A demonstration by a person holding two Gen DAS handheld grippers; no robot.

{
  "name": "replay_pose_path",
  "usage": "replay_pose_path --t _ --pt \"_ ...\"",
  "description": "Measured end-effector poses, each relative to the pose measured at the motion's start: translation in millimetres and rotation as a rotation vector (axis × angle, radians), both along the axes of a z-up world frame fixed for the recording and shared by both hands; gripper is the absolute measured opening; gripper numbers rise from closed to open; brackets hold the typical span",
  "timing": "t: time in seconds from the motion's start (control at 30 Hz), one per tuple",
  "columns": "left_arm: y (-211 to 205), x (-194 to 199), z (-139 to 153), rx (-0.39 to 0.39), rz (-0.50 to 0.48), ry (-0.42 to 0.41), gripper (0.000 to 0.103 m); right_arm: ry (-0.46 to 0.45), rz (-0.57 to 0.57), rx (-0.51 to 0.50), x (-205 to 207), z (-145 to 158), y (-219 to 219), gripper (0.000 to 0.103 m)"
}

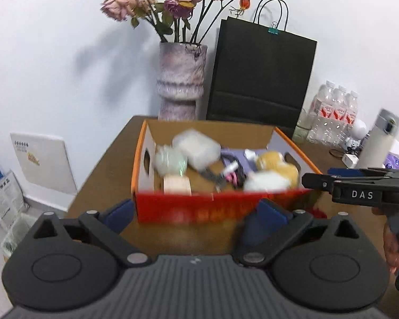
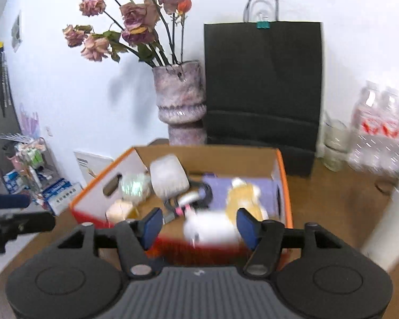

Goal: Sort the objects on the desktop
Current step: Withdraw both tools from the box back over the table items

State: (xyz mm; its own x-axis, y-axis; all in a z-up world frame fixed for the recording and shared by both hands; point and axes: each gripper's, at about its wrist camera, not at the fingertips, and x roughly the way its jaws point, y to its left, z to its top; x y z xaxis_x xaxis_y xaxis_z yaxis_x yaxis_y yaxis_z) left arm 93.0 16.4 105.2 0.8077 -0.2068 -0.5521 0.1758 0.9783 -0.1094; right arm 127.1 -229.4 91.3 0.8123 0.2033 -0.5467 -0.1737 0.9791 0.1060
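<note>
An orange and red cardboard box [image 1: 199, 207] [image 2: 90, 207] stands on the brown table [image 1: 103, 167] and holds several objects: a yellow and white plush toy [image 1: 274, 172] [image 2: 242, 199], a white padded case [image 1: 196, 146] [image 2: 167, 178], a clear wrapped ball [image 1: 170, 162] [image 2: 134, 186], a small pale box [image 1: 177, 184] and a pink and black cable bundle [image 1: 231, 172] [image 2: 188, 202]. My left gripper [image 1: 196, 211] is open and empty in front of the box. My right gripper [image 2: 199, 224] is open and empty above the box's near wall; it also shows from the side in the left wrist view [image 1: 316, 179].
A purple vase of dried roses [image 1: 181, 79] [image 2: 181, 103] and a black paper bag [image 1: 260, 77] [image 2: 263, 85] stand behind the box. Water bottles [image 1: 332, 111] [image 2: 383, 127], a glass jar [image 2: 335, 146], a white flask [image 1: 377, 141] and small items crowd the right.
</note>
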Motion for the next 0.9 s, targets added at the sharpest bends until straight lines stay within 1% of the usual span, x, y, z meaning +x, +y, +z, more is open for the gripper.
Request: replay_pose_path --t 0.03,0.07,0.1,0.13,0.17,0.2,0.27,0.33,0.43,0.5,0.6,0.7,0.73,0.8,0.9 --pt "-2 -11 -5 0.003 0.010 -0.003 0.103 0.005 -0.017 -0.004 -11 -5 2 0.065" --pt "-3 -22 -12 0.010 0.015 -0.008 0.103 0.009 -0.027 -0.007 -21 -9 3 0.068" --pt "-3 -33 -18 0.022 0.019 -0.013 0.103 0.012 -0.037 -0.015 -34 -15 6 0.076" --pt "-3 -43 -24 0.030 0.034 -0.013 0.103 0.010 -0.048 -0.025 -44 -21 7 0.082" --pt "-2 -53 -30 0.033 0.057 -0.007 0.103 0.000 -0.061 -0.043 -56 -26 10 0.090" --pt "1 -63 -36 0.033 0.075 0.002 0.103 -0.018 -0.086 -0.070 -70 -33 12 0.090" --pt "5 -81 -47 0.015 0.087 0.019 0.103 -0.022 -0.124 -0.096 -88 -44 15 0.090" --pt "8 -96 -54 0.015 0.090 0.034 0.103 -0.003 -0.117 -0.096 -100 -52 17 0.090" --pt "9 -111 -59 0.056 0.131 0.030 0.103 0.014 -0.097 -0.085 -118 -61 18 0.091" --pt "10 -120 -58 0.068 0.157 0.028 0.103 0.019 -0.098 -0.087 -127 -62 20 0.091" --pt "8 -134 -53 0.054 0.156 0.014 0.103 0.019 -0.085 -0.082 -144 -62 22 0.091" --pt "2 -144 -51 0.077 0.156 0.012 0.103 0.005 -0.054 -0.098 -163 -61 25 0.092" --pt "-2 -145 -51 0.084 0.155 0.012 0.103 -0.002 -0.047 -0.107 -167 -61 25 0.094" --pt "-6 -151 -49 0.092 0.148 0.006 0.103 -0.016 -0.050 -0.120 -177 -61 24 0.102" --pt "-13 -159 -47 0.106 0.133 -0.002 0.103 -0.022 -0.059 -0.097 -188 -59 18 0.102"
